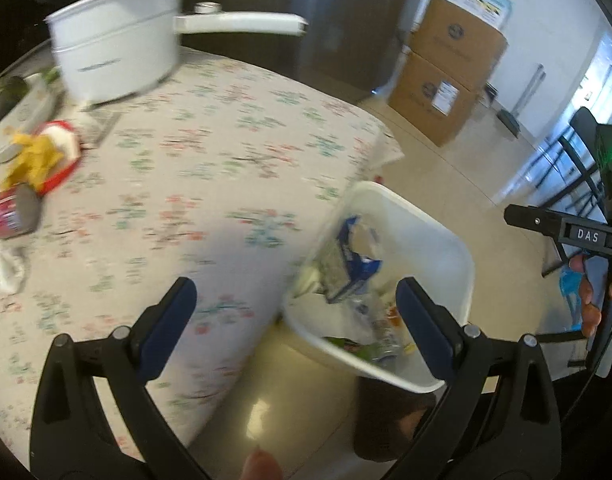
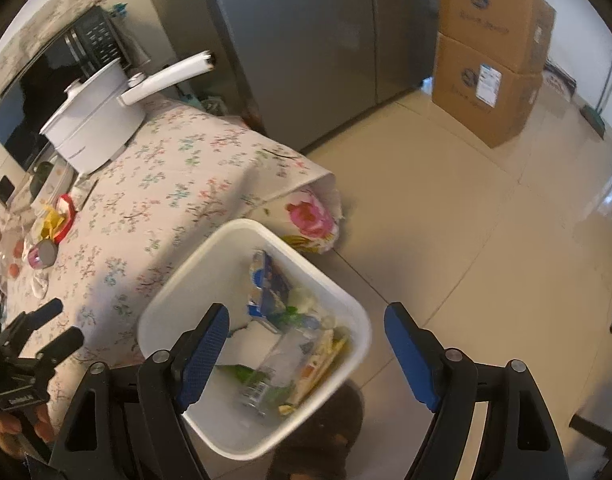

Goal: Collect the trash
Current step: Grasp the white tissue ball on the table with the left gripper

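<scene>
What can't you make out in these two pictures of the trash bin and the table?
- Right wrist view: bin bottom, hidden by piled trash and the right gripper fingers.
- Left wrist view: printing on the blue wrapper and red can, motion-blurred.
- Both views: table's left end, cut off by the edge.

We hold our left gripper (image 1: 296, 312) wide open with nothing between its blue pads (image 1: 168, 320). Under it is the near edge of a table (image 1: 210, 152) with a flowered cloth. A white bin (image 1: 437, 240) sits on the floor just beside the table's right edge, with wrappers (image 1: 351, 264) and other trash inside. A big white pot (image 1: 114, 48) stands at the far left corner. Near the left edge lie a red dish (image 1: 64, 160) with yellow scraps and a pink can (image 1: 14, 216). Our right gripper (image 1: 565, 232) shows at the picture's right side.
</scene>
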Available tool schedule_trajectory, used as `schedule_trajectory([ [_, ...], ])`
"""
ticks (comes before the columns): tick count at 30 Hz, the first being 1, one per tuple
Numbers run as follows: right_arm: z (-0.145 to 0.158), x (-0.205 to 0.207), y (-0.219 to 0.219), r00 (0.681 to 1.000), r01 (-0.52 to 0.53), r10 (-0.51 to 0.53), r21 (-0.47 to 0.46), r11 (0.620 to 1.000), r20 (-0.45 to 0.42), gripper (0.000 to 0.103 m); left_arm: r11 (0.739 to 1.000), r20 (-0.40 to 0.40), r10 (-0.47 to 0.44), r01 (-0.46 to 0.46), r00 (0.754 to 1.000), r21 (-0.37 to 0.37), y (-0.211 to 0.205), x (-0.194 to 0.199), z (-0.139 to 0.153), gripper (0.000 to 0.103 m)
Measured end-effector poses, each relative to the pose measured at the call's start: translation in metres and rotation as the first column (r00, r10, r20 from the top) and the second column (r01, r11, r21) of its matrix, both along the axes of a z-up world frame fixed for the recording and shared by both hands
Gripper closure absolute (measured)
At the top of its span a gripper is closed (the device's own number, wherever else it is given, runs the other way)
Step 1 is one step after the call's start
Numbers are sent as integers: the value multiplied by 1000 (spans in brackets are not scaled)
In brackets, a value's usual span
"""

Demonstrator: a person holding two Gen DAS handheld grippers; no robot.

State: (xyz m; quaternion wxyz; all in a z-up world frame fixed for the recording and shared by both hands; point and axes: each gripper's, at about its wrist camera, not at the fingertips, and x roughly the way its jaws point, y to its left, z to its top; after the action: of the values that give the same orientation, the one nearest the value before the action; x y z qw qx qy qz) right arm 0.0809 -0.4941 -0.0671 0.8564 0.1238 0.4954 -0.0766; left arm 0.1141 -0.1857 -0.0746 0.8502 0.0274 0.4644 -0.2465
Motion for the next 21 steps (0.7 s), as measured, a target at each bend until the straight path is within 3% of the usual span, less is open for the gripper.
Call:
schedule_trajectory([
  [13, 13, 48, 95, 989, -147, 147, -4, 989, 33, 19, 973, 32, 225, -226, 974, 34, 117, 23, 17, 3],
  [21, 12, 72, 143, 978, -208, 208, -4, 978, 28, 19, 922, 28, 377, -378, 926, 83, 188, 56, 1, 3],
])
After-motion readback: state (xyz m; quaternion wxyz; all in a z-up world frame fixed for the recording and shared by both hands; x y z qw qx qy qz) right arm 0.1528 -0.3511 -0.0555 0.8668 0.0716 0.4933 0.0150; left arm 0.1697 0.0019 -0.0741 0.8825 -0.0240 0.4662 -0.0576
